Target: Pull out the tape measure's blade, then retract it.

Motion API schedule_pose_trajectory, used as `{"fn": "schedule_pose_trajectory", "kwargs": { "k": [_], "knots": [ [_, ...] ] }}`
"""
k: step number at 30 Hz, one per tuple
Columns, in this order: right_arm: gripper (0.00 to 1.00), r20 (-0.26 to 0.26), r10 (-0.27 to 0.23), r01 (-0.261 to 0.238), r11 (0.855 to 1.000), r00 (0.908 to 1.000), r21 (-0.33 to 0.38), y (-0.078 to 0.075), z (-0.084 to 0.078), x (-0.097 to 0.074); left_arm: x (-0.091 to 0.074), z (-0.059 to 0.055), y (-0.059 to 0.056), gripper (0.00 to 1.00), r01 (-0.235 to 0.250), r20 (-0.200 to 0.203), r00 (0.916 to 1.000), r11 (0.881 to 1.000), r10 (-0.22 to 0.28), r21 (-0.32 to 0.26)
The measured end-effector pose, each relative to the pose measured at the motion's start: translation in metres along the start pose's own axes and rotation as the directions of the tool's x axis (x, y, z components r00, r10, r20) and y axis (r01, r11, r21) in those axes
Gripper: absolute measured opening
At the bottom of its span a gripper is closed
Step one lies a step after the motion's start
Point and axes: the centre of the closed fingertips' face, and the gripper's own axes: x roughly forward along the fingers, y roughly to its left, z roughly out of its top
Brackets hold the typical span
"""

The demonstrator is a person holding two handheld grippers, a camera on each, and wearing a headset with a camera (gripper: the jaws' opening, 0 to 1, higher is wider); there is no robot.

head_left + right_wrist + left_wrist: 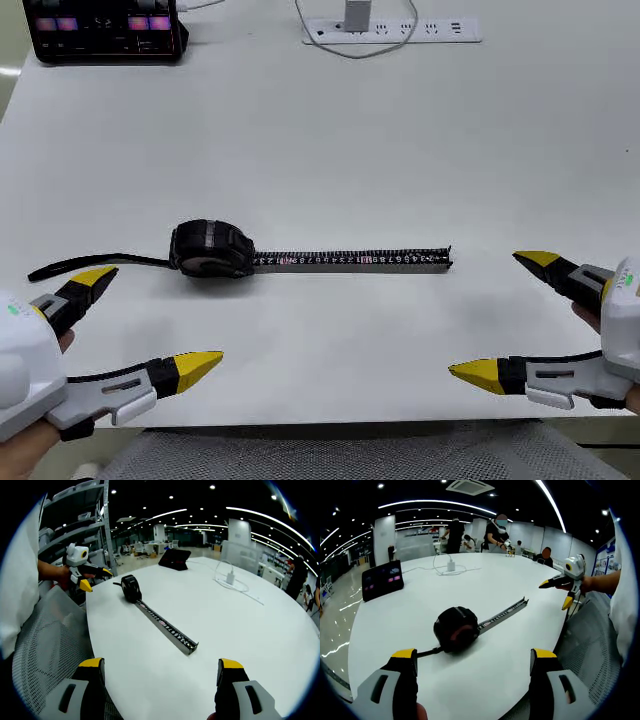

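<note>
A black tape measure [211, 249] lies on the white table [330, 150], its blade [352, 260] pulled out to the right and lying flat, with a black strap trailing left. In the left gripper view the case [456, 628] sits just ahead of the jaws, the blade [503, 615] running away to the right. The right gripper view shows the blade's end [190, 647] ahead, the case [131, 587] farther off. My left gripper [145, 322] is open at the near left, holding nothing. My right gripper [505, 318] is open at the near right, beyond the blade's end, also holding nothing.
A dark tablet [105, 30] stands at the far left of the table. A white power strip [392, 30] with a plugged charger and cable lies at the far edge. A mesh chair back [330, 455] sits below the table's near edge. People stand in the background.
</note>
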Motion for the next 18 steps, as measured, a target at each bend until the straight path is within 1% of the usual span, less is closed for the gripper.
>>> {"fn": "schedule_pose_trajectory", "kwargs": {
  "k": [8, 10, 11, 12, 15, 18],
  "knots": [
    [0.92, 0.008, 0.002, -0.002, 1.000, 1.0000, 0.003, 0.000, 0.002, 0.003, 0.001, 0.001, 0.001, 0.91, -0.003, -0.003, 1.0000, 1.000, 0.003, 0.000],
    [0.92, 0.012, 0.003, -0.003, 1.000, 0.9999, 0.004, -0.001, 0.004, 0.005, 0.005, 0.001, -0.001, 0.91, -0.004, -0.004, 1.0000, 1.000, 0.004, -0.009],
    [0.92, 0.010, 0.008, -0.008, 1.000, 0.9999, 0.004, -0.001, 0.004, 0.006, 0.008, 0.000, -0.005, 0.91, 0.004, -0.008, 1.0000, 1.000, -0.004, -0.002],
    [0.92, 0.008, 0.010, -0.010, 1.000, 0.9999, 0.002, 0.000, 0.004, 0.007, 0.010, 0.000, -0.006, 0.91, 0.005, -0.011, 0.9999, 1.000, -0.005, 0.000],
    [0.92, 0.007, 0.015, -0.015, 1.000, 0.9999, 0.000, 0.000, 0.004, 0.008, 0.014, 0.000, -0.007, 0.91, 0.009, -0.010, 0.9999, 1.000, -0.009, -0.012],
    [0.92, 0.011, 0.017, -0.017, 1.000, 0.9998, 0.000, 0.000, 0.006, 0.009, 0.020, 0.002, -0.008, 0.91, 0.006, -0.016, 0.9999, 1.000, -0.006, -0.001]
  ]
}}
